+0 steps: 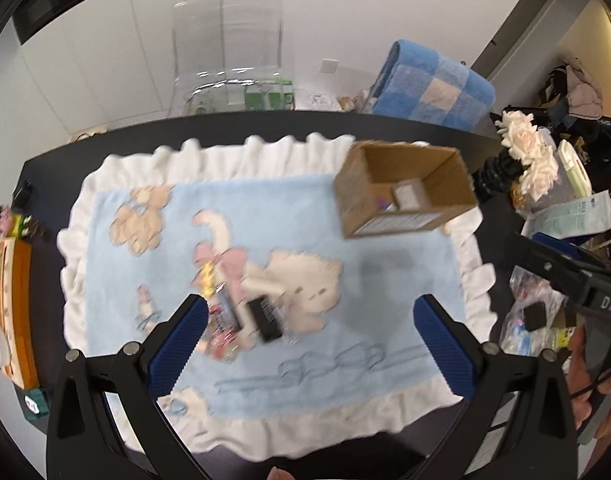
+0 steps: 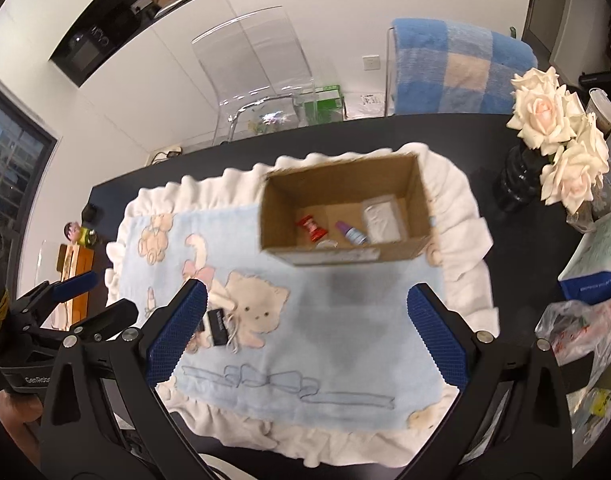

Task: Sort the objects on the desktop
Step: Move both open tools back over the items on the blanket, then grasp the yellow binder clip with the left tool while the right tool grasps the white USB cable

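A small black block (image 1: 265,319) lies with some blurred packets (image 1: 221,320) on the blue mat (image 1: 385,360), well short of the cardboard box (image 2: 341,216). Both the left gripper (image 1: 310,354) and right gripper (image 2: 305,336) hover spread wide and empty. The left should probably straddle the block squarely, closing before any lift.

The left wrist view was motion-blurred. The small items (image 1: 225,312) at lower centre, beside the black block (image 1: 266,319), could not be identified. The cardboard box (image 1: 403,194) contents were indistinct there. In the right wrist view, the left gripper (image 2: 85,300) was cut off by the left edge, and a blue fingertip (image 2: 191,308) partly hid the black block (image 2: 217,326).
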{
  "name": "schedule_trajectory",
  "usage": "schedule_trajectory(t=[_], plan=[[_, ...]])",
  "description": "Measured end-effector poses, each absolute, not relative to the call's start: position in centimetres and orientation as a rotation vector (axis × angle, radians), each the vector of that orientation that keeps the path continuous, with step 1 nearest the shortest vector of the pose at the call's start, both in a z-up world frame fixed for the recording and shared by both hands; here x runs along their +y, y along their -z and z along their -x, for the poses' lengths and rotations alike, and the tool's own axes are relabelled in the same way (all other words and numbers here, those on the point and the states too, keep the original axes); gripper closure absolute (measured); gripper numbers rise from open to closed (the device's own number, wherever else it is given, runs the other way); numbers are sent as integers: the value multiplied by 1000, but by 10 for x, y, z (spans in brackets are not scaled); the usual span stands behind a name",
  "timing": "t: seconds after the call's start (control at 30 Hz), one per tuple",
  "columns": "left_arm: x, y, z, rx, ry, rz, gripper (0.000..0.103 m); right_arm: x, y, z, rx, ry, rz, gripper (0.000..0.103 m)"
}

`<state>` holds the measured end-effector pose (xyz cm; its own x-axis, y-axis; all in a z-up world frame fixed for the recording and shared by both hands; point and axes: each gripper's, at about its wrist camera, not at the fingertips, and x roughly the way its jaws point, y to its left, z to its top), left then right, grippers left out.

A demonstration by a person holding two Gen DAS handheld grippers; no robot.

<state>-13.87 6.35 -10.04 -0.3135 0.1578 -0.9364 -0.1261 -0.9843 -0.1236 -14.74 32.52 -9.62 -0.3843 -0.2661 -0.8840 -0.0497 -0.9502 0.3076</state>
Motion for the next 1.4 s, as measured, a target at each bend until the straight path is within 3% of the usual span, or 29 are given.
schedule_trajectory(t=[0.4, 0.83, 1.07, 1.13, 1.3, 1.4], plan=[[-18, 115, 84, -29, -2446, 1756, 1, 233, 119, 87, -394, 2420, -1774, 2], [-33, 159, 91, -22, -2376, 1797, 1, 181, 153, 74, -302, 2401, -1858, 3], [-35, 200, 99, 66, -2356, 1848, 1, 167, 185, 81, -271, 2368, -1883, 6], [-37, 212, 100, 69, -2346, 1860, 4, 164, 198, 84, -261, 2362, -1900, 8], [-41, 254, 105, 66, -2303, 1901, 32, 157, 229, 87, -257, 2329, -1935, 13], [-44, 274, 113, 50, -2293, 1922, 32, 152, 252, 90, -249, 2302, -1953, 19]])
